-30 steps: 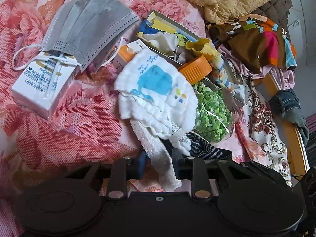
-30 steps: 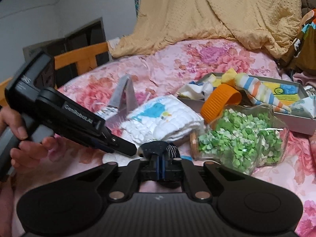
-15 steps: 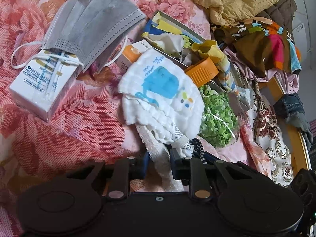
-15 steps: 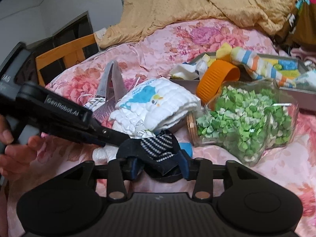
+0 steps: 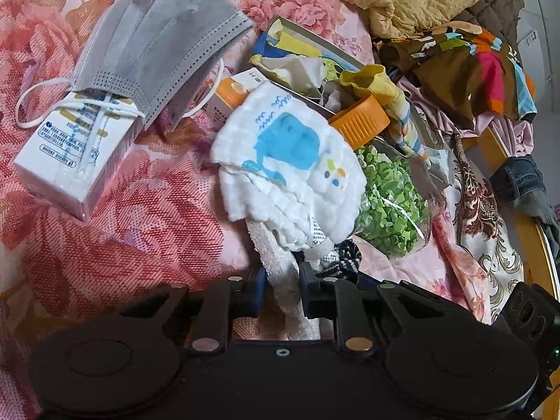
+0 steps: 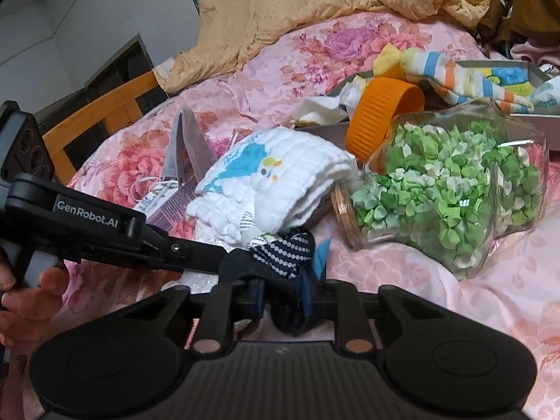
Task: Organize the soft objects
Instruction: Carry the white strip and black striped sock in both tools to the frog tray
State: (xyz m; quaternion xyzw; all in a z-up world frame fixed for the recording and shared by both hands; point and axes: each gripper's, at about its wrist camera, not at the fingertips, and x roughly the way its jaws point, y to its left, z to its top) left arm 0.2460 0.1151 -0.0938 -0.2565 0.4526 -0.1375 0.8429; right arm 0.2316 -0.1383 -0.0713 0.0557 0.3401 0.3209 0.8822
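Two grippers: left gripper (image 5: 282,287) jaws pinch one white towel (image 5: 280,262), right gripper (image 6: 293,294) jaws one navy sock (image 6: 285,255).

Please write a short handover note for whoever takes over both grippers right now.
Left gripper: shut on the white terry cloth.
Right gripper: shut on the navy dotted sock.
Both pieces come out from under the whale-print muslin cloth on the floral bedspread, beside the tipped jar of green paper stars.
Done: striped sock lies over the grey tray.
Left: move both held pieces, the muslin cloth and the grey face mask.
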